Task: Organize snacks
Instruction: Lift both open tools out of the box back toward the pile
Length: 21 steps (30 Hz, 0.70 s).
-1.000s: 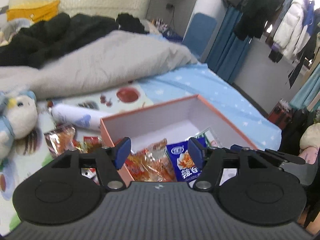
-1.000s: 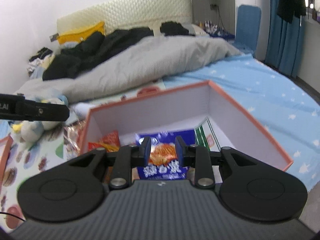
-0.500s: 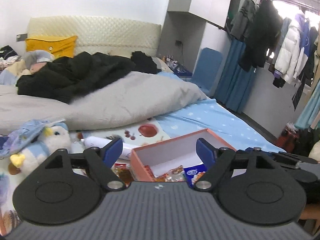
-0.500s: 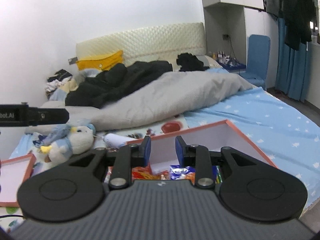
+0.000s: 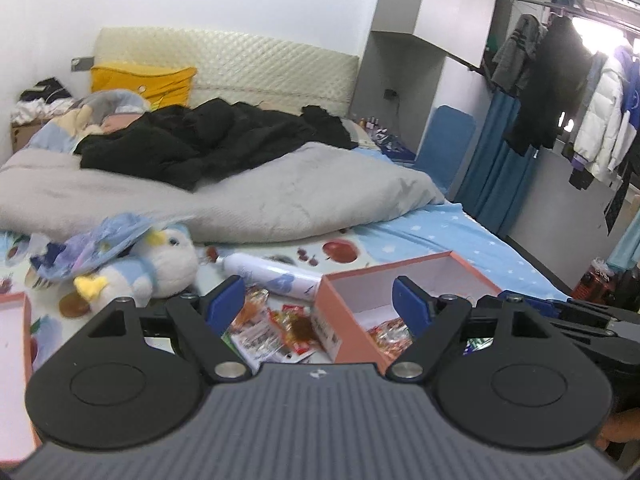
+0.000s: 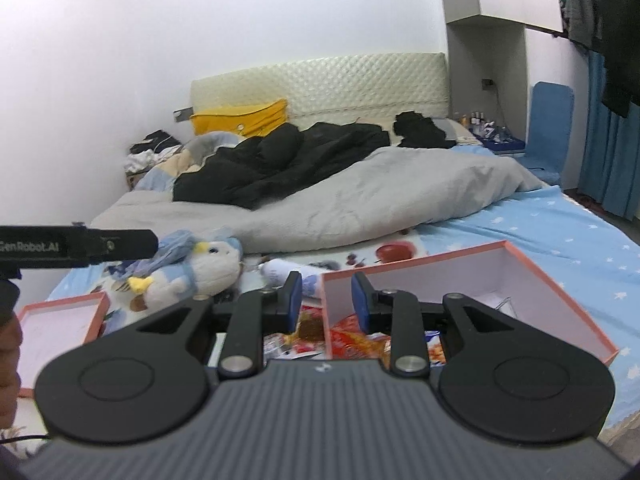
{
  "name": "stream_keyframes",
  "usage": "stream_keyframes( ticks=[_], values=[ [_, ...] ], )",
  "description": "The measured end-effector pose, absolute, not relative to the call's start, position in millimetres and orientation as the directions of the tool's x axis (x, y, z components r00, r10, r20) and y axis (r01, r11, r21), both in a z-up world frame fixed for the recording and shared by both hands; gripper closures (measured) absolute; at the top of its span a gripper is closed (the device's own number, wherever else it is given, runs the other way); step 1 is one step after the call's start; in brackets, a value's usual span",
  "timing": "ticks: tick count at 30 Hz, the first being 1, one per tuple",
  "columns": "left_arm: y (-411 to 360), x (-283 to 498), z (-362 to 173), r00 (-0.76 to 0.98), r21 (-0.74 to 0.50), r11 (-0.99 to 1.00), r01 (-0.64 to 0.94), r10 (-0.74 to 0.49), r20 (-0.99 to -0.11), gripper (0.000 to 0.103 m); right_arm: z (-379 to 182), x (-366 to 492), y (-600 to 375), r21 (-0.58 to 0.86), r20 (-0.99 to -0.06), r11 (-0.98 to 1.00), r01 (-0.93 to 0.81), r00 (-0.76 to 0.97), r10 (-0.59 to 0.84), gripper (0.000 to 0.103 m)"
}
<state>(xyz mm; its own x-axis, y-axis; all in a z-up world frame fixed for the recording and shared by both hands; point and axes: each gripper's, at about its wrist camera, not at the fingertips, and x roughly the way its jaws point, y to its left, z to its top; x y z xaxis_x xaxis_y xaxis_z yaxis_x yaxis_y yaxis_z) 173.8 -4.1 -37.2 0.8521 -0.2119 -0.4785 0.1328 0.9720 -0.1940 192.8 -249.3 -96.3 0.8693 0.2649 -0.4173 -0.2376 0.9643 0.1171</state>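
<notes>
Left gripper [image 5: 318,298] open; box lid [image 6: 60,322] perhaps right-view only.

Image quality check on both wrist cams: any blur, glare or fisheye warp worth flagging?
Left wrist view: window blown out behind the hanging clothes; plush toy and snack packets smeared by motion blur; wardrobe edges bow from the fisheye. Right wrist view: even light, no glare; box fairly sharp, plush toy soft, corners vignetted dark.
</notes>
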Motion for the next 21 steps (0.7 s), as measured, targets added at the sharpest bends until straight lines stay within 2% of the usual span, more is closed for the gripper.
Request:
stream_keyframes(
  ticks=[12,14,17,19,20,21],
  values=[
    [35,139,-74,0.833,-0.191,0.980,0.052,-0.148,-0.533,0.019,-121,163,-201,0.101,-0.466,0.953,-0.287,0.833,0.300,0.072],
    [39,133,-82,0.827,-0.189,0.981,0.038,-0.137,-0.545,0.019,-127,159,-195,0.100,-0.478,0.950,-0.297,0.823,0.308,0.067],
    [45,126,-93,0.815,-0.195,0.981,0.021,-0.129,-0.565,0.019,-135,151,-188,0.092,-0.494,0.947,-0.307,0.812,0.311,0.066],
    [49,121,-101,0.806,-0.189,0.982,0.007,-0.117,-0.580,0.019,-140,147,-187,0.088,-0.498,0.950,-0.301,0.812,0.303,0.052],
    [51,120,-105,0.801,-0.188,0.982,0.001,-0.113,-0.587,0.019,-142,145,-186,0.083,-0.496,0.952,-0.295,0.816,0.296,0.038],
    [53,118,-109,0.796,-0.187,0.982,-0.003,-0.111,-0.596,0.017,-144,143,-186,0.075,-0.495,0.954,-0.291,0.819,0.289,0.029]
  ],
)
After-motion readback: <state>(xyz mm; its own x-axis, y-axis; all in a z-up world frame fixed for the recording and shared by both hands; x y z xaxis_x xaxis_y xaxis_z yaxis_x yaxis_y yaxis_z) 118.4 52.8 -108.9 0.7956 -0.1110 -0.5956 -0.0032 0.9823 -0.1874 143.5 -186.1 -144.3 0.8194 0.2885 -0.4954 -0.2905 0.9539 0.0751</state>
